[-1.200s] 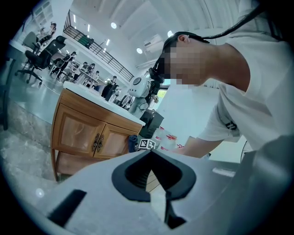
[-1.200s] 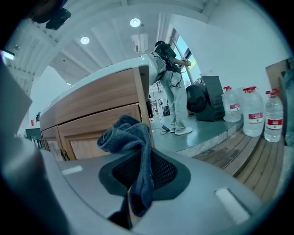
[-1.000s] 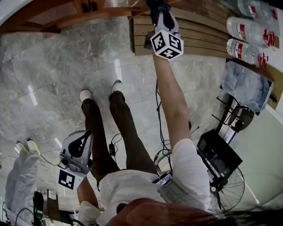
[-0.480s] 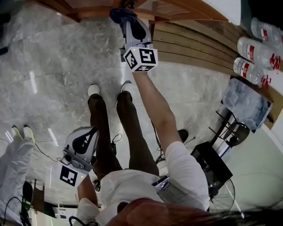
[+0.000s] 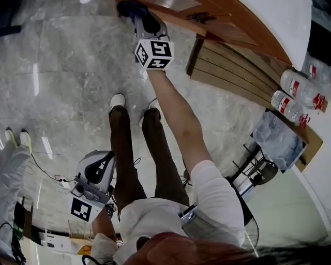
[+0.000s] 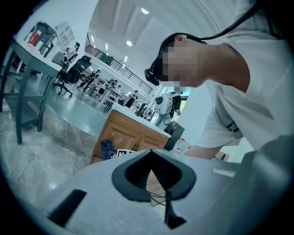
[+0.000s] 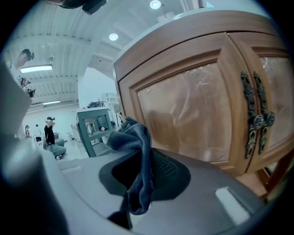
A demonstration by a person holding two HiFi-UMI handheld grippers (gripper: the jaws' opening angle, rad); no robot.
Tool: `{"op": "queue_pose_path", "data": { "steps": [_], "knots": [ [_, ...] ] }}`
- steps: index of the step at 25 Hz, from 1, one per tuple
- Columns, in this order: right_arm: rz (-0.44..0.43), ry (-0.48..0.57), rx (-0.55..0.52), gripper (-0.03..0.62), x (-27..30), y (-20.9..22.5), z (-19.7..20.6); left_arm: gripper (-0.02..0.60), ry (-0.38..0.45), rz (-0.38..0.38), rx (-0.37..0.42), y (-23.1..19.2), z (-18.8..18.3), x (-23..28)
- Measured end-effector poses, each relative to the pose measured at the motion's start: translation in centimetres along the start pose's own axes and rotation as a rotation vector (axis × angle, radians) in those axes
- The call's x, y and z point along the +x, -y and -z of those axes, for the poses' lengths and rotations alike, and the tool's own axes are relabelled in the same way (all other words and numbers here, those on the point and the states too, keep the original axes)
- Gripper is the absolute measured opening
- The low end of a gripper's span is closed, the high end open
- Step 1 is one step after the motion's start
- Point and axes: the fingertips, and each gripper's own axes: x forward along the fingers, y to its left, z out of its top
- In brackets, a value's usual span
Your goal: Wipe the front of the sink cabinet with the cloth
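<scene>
The right gripper (image 7: 138, 153) has its jaws clenched on the dark blue cloth (image 7: 137, 160), which bunches above the jaws and hangs in a fold below them. In the right gripper view the bunched end stands toward 10 o'clock, in front of the left frame of the sink cabinet (image 7: 183, 110); contact with the wood cannot be made out. The cabinet's two dark metal handles (image 7: 257, 120) sit at 3 o'clock, well apart from the cloth, and the pale counter (image 7: 193, 16) runs along the top at 12 o'clock.

In the head view this gripper (image 5: 147, 26) is held out at 12 o'clock on a straight arm, the cloth (image 5: 126, 7) at its tip by the cabinet (image 5: 217, 23).

The left gripper (image 6: 151, 156) has its jaws closed together with nothing between them; in the head view it (image 5: 94, 178) hangs at 8 o'clock beside the person's leg. Water bottles (image 5: 295, 98) lie at 3 o'clock
</scene>
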Motion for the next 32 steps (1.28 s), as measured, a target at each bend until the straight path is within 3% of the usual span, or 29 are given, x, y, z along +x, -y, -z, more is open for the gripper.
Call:
{"op": "queue_pose_path", "data": {
  "steps": [8,17,32],
  "knots": [
    [0.038,-0.030,0.049,0.071,6.8,-1.9,1.4,-0.002,0.001,-0.077,-0.011,-4.2,-0.2,-3.0],
    [0.093,0.000,0.109,0.071,6.2,-0.6,1.3,-0.002,-0.003,-0.066,-0.013,-4.2,-0.2,-2.4],
    [0.296,0.016,0.137,0.069,-3.6,14.5,1.7,-0.002,-0.089,0.032,-0.004,0.2,2.8,2.3]
  ]
}}
